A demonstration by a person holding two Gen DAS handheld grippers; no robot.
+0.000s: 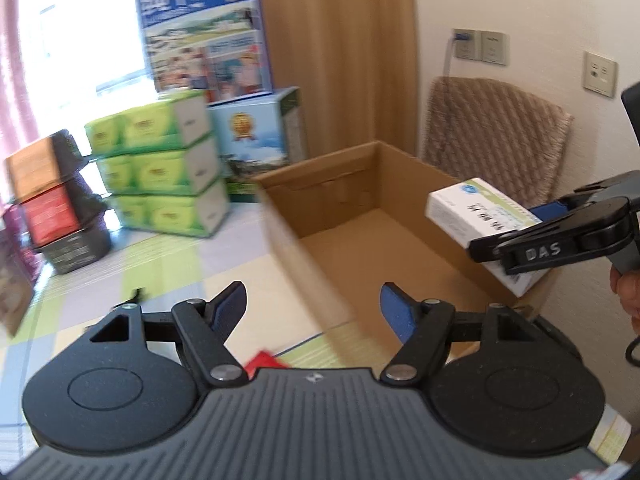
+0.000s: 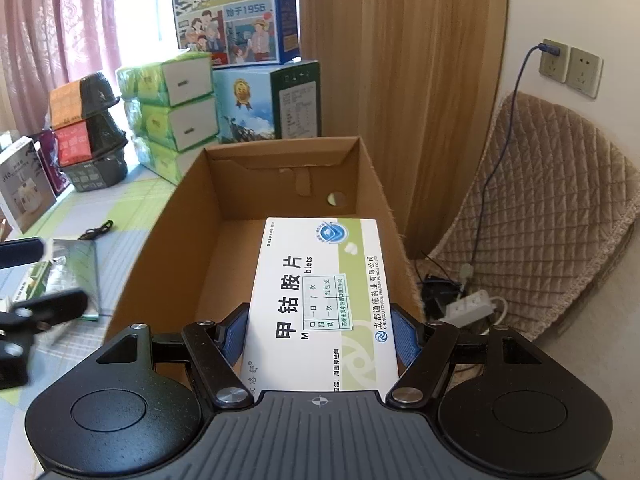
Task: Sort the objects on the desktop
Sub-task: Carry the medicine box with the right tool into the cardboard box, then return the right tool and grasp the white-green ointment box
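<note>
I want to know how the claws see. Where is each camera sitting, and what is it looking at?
Left wrist view: sits behind the left claw, open and empty, facing the cardboard box; the right claw and a hand show too.
Right wrist view: sits behind the right claw, looking down into the cardboard box over the medicine box it grips.
Both show the cardboard box, medicine box and green tissue packs.

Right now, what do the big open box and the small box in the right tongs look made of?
Big open box: brown corrugated cardboard, matte, with a frayed cut edge. Small box: thin printed paperboard, white and green, smooth with a slight sheen.
</note>
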